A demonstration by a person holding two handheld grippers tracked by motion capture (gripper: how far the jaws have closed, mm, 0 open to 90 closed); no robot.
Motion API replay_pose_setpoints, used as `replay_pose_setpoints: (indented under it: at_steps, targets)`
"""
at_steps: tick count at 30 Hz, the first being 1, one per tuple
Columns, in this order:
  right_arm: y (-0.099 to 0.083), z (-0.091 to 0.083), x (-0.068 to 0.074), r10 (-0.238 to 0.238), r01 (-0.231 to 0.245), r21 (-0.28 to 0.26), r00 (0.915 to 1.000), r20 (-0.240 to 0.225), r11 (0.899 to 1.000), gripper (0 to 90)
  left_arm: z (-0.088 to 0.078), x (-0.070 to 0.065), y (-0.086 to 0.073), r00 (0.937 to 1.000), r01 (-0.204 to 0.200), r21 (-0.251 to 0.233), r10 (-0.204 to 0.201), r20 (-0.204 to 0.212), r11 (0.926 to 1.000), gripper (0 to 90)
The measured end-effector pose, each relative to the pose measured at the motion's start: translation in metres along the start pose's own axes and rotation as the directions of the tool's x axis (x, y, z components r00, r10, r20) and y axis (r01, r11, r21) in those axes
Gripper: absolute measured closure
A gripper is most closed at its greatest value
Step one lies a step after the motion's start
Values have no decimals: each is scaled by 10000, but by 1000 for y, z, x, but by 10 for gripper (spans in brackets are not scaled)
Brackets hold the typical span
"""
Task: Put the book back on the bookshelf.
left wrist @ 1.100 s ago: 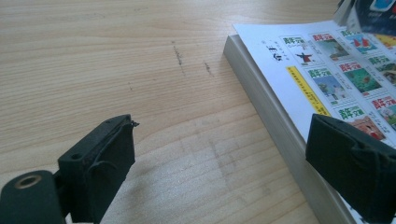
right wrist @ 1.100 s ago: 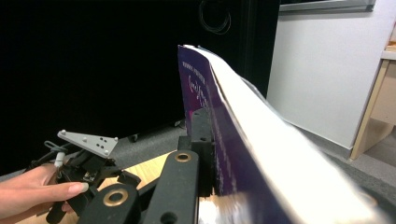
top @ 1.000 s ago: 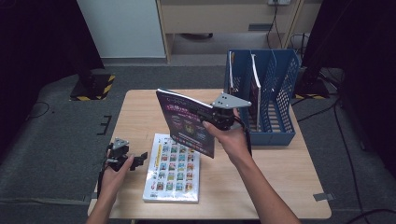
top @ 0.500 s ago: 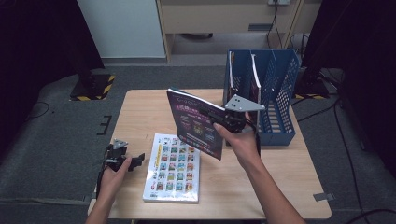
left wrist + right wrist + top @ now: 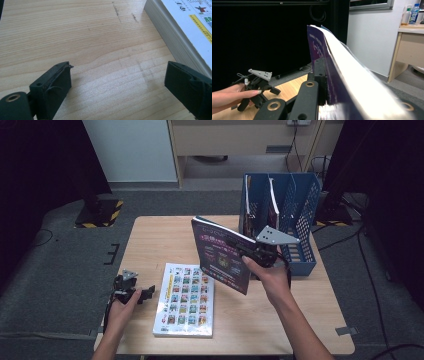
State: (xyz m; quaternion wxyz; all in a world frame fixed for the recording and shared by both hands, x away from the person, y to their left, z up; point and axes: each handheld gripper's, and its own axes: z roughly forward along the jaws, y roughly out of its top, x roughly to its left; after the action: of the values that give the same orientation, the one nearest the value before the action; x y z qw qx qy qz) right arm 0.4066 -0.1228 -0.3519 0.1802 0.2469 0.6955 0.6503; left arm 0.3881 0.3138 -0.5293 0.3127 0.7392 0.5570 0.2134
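1. The right claw (image 5: 250, 251) is clamped on a thin purple-covered softcover book (image 5: 220, 254), gripping it at the edge nearest the blue plastic mesh file rack (image 5: 300, 227).
2. That purple book is held up off the pale wooden desk (image 5: 150, 232), standing on edge and tilted, its cover facing the person; it sits just in front of the rack's open side and partly overlaps it in the high view.
3. In the right gripper view, the purple book (image 5: 329, 75) rises straight out of the closed jaws, its white page edges running up and away and the purple cover turned toward the dark curtain.
4. Two other thin books stand upright inside the rack, in its compartments on the side toward the purple book.
5. The left claw (image 5: 145, 294) rests low on the desk, well apart from the rack, with its jaws spread apart and nothing between them.
6. In the left gripper view, bare wood shows between the jaws of the left claw (image 5: 117, 82), and the thick white book with a grid of small coloured pictures (image 5: 180, 27) lies just beside one jaw.
7. That white picture book (image 5: 185, 299) lies flat on the desk, between the left claw and the person's right forearm, nearer the person than the rack.
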Motion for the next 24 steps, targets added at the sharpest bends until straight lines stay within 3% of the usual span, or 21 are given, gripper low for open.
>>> replay_pose_setpoints:
  at_steps: [24]
  targets:
    - [-7, -34, -9, 13, -14, 26, 9996, 270, 10000, 838, 3, -1, -2, 9997, -187, 214, 190, -121, 9996, 46]
